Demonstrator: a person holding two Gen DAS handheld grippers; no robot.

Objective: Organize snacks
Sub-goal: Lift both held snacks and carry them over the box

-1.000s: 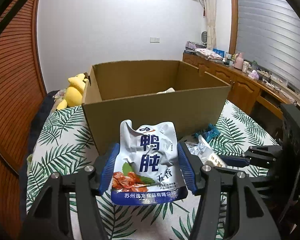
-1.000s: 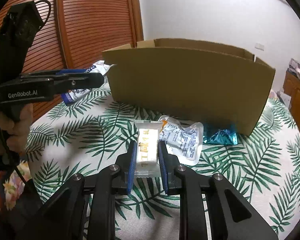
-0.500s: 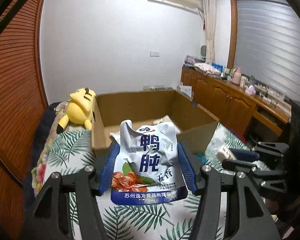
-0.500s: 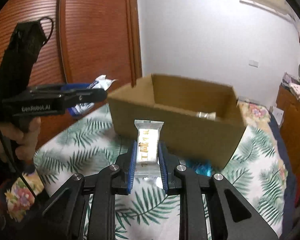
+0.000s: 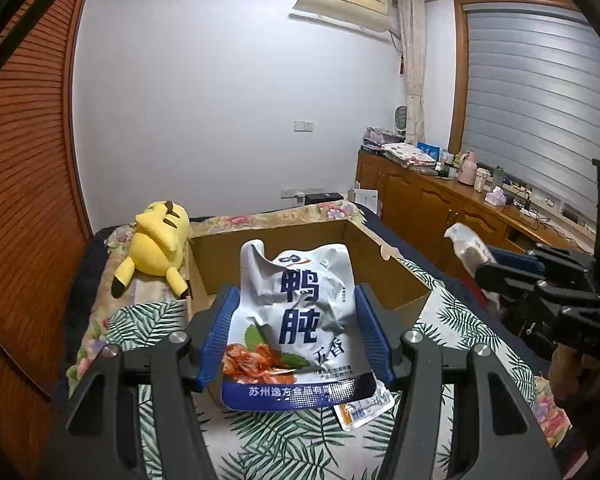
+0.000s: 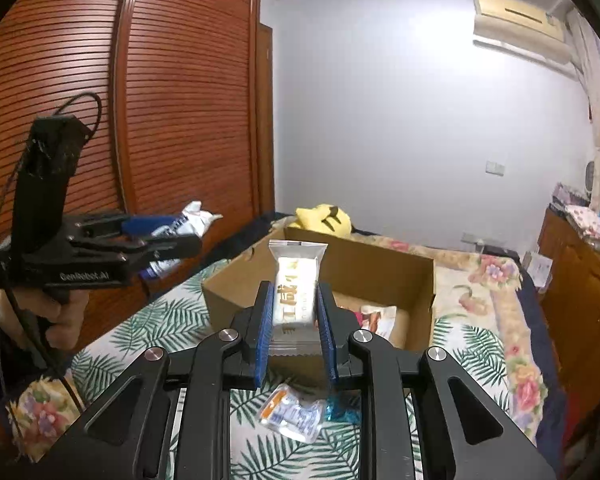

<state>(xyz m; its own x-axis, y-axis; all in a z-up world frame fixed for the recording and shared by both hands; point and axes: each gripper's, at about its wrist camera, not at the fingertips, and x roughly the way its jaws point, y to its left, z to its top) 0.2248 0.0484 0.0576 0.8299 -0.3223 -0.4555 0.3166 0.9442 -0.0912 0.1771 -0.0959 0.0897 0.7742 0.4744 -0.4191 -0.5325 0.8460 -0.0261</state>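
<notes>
Above the box [image 5: 396, 280], left gripper [image 5: 296, 332] clamps "鸭肫" pouch [image 5: 300, 320]; right gripper [image 6: 293, 320] pinches bar [image 6: 296, 288].

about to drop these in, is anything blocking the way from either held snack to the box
Nothing visible does. The white pouch and the small bar are held above the cardboard box, whose top is open; a few packets already lie inside.

Brown cardboard box [image 5: 396, 284]. White pouch [image 5: 296, 320] with blue lettering, blue bottom band, red-and-green food print. White bar wrapper [image 6: 296, 284] with gold characters. Blue pads [image 6: 265, 332] on black grippers. Green palm-leaf print on white cloth [image 5: 460, 320]. Yellow plush [image 5: 156, 240], black ear tips. Reddish-brown slatted wardrobe [image 6: 180, 100].
</notes>
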